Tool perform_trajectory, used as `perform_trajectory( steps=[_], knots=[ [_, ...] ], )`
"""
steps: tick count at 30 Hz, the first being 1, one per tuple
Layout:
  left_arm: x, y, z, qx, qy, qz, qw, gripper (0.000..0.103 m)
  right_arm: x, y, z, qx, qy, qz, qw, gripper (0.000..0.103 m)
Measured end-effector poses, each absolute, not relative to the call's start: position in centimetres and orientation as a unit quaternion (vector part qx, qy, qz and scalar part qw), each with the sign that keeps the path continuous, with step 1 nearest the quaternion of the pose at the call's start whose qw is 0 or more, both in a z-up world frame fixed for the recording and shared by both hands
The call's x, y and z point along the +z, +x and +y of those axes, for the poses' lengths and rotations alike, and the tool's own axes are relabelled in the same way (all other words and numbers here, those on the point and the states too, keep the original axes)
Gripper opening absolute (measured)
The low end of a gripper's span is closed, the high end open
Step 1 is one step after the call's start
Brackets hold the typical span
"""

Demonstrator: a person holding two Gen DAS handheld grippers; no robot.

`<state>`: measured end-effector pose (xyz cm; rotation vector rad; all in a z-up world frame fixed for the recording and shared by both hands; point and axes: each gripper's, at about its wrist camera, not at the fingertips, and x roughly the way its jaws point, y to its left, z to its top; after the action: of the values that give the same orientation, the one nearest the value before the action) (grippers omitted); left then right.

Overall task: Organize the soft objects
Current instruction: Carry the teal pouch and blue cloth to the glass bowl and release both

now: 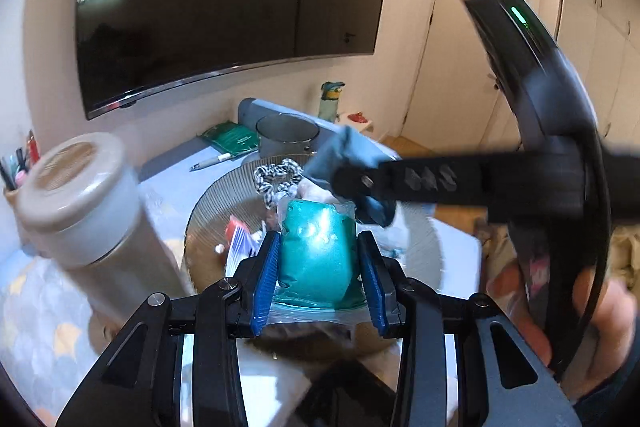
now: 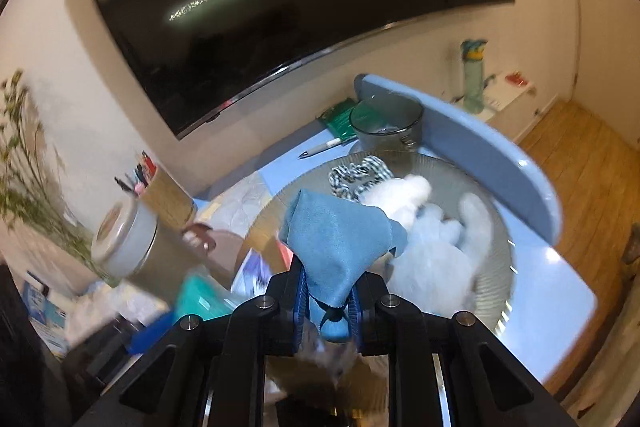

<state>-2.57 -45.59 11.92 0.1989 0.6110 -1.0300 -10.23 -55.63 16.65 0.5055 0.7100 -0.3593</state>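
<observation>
A teal gel pack (image 1: 316, 251) in clear plastic sits pinched between the left gripper (image 1: 318, 267) jaws, carried above the ribbed round tray (image 2: 496, 283). The right gripper (image 2: 328, 303) jaws press together on a blue cloth (image 2: 340, 247), probably also bound for sorting. In the tray lie a white fluffy toy (image 2: 436, 247) and a striped scrunchie (image 1: 276, 177). On the worktop (image 2: 560, 311), a lidded jar (image 1: 80, 199) crowds the left side.

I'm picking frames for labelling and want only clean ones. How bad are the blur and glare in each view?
Left wrist view: the right gripper and the lidded jar are smeared by motion, and a ceiling light glares off the teal bag between the fingers. Right wrist view: the left side and the plant are streaked, but the blue cloth stays sharp; both show fisheye bending at the television.
</observation>
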Motion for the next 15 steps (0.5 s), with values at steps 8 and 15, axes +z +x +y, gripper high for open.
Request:
perform_trajectory(
  steps=[8, 15],
  knots=[
    [9.7, -0.2, -47.5, -0.469, 0.097, 0.293, 0.828, 0.036, 15.7, -4.3, -58.3, -0.158, 0.245, 0.359, 0.886, 0.017],
    [9.2, -0.7, -47.4, -0.466, 0.103, 0.28, 0.833, 0.069, 15.5, -3.7, -59.4, -0.162, 0.26, 0.373, 0.876, 0.048]
  ],
)
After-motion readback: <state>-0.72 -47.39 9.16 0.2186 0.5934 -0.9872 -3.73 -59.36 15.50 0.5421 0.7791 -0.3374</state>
